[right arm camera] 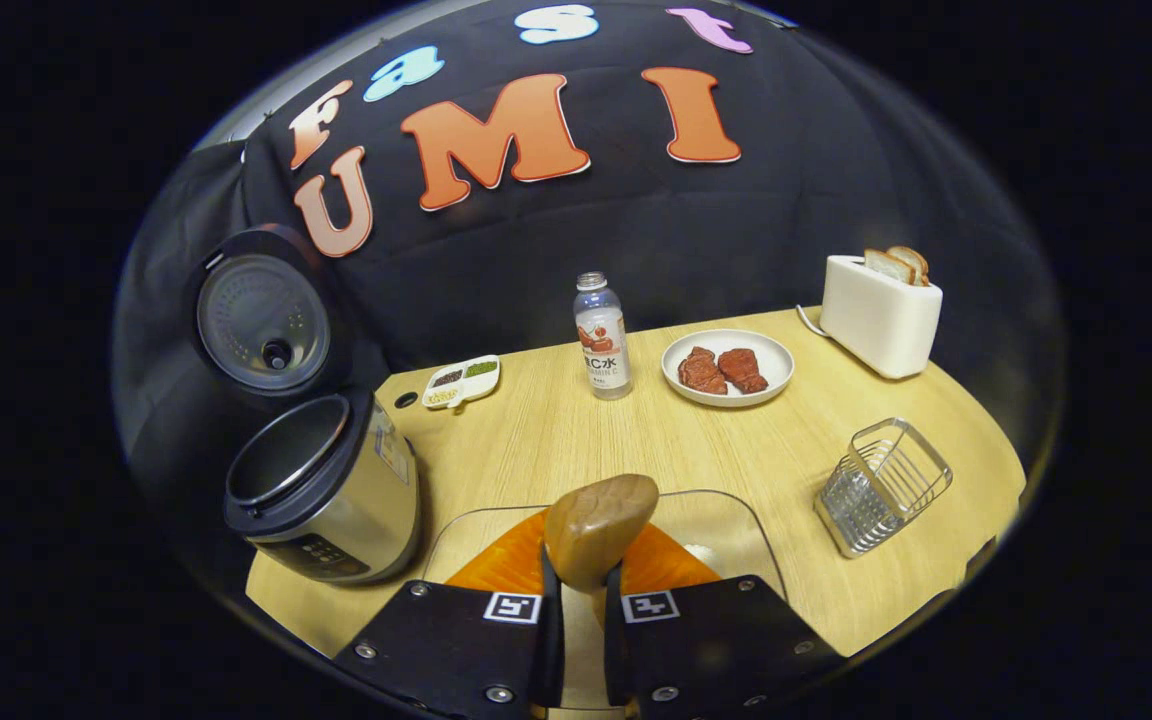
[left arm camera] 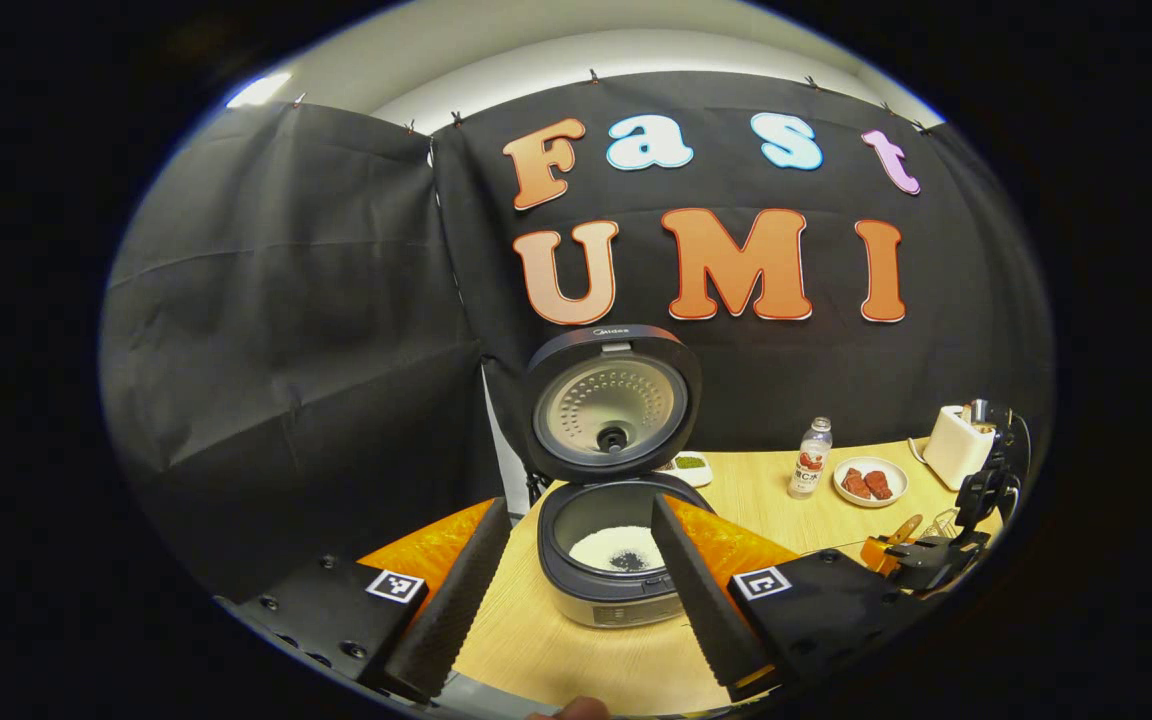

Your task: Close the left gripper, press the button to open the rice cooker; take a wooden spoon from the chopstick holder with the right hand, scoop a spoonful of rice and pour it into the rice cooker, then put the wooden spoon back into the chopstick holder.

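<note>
The rice cooker [left arm camera: 616, 590] stands with its lid [left arm camera: 611, 405] raised; white rice with a dark patch lies in the pot. My left gripper [left arm camera: 578, 512] is open, its fingers flanking the cooker from the near side without touching it. In the right gripper view the cooker [right arm camera: 321, 495] is at the left, lid [right arm camera: 261, 320] up. My right gripper [right arm camera: 583, 590] is shut on the wooden spoon [right arm camera: 601, 525], whose bowl hangs over a clear glass bowl [right arm camera: 736, 530]. I cannot tell whether rice is on the spoon. The wire chopstick holder [right arm camera: 881, 485] stands to the right.
On the wooden table [right arm camera: 536, 440] are a bottle [right arm camera: 603, 340], a plate of meat [right arm camera: 726, 367], a white toaster [right arm camera: 881, 315] with bread and a small divided dish [right arm camera: 461, 382]. The right gripper [left arm camera: 936, 555] appears at the far right of the left gripper view.
</note>
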Demonstrator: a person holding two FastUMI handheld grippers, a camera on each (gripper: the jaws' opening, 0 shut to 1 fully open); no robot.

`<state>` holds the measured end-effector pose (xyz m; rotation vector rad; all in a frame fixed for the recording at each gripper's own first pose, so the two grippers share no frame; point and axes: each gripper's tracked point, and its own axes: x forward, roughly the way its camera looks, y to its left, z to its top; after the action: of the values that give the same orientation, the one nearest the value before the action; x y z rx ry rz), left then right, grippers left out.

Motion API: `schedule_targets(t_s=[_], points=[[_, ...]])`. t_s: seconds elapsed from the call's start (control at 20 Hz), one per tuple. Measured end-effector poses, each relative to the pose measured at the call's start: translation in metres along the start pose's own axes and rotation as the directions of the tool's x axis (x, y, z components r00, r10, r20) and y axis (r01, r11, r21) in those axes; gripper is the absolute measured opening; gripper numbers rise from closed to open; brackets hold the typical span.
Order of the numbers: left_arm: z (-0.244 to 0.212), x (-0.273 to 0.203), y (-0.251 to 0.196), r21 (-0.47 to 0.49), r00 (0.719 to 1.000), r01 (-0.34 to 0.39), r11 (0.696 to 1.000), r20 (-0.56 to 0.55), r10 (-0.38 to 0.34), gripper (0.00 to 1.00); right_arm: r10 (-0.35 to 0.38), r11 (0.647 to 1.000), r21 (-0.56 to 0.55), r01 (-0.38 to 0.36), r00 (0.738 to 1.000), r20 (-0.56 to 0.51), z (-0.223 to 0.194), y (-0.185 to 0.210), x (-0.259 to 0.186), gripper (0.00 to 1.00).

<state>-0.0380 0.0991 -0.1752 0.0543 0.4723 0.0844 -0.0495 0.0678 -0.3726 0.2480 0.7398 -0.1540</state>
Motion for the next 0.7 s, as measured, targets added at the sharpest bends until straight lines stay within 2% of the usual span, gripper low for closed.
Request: schedule_targets(t_s=[0.25,0.3,0.4,0.7], points=[[-0.006,0.006,0.006,0.004,1.0,0.012,1.0,-0.014,-0.012,0.98,-0.012,0.989,0.148,0.02,0.998,-0.059,-0.002,-0.003,0.004,0.16],[-0.006,0.007,0.007,0.003,1.0,0.016,1.0,-0.017,-0.015,0.95,-0.021,0.981,0.19,0.035,0.997,-0.075,-0.002,-0.006,0.005,0.16],[-0.007,0.008,0.008,0.004,1.0,0.021,1.0,-0.016,-0.021,0.97,-0.035,0.964,0.259,0.059,0.994,-0.099,-0.001,-0.01,0.008,0.16],[-0.011,0.011,0.015,-0.017,0.999,0.033,0.999,-0.019,-0.034,0.94,-0.016,0.931,0.359,0.062,0.991,-0.13,-0.004,-0.012,0.006,0.16]])
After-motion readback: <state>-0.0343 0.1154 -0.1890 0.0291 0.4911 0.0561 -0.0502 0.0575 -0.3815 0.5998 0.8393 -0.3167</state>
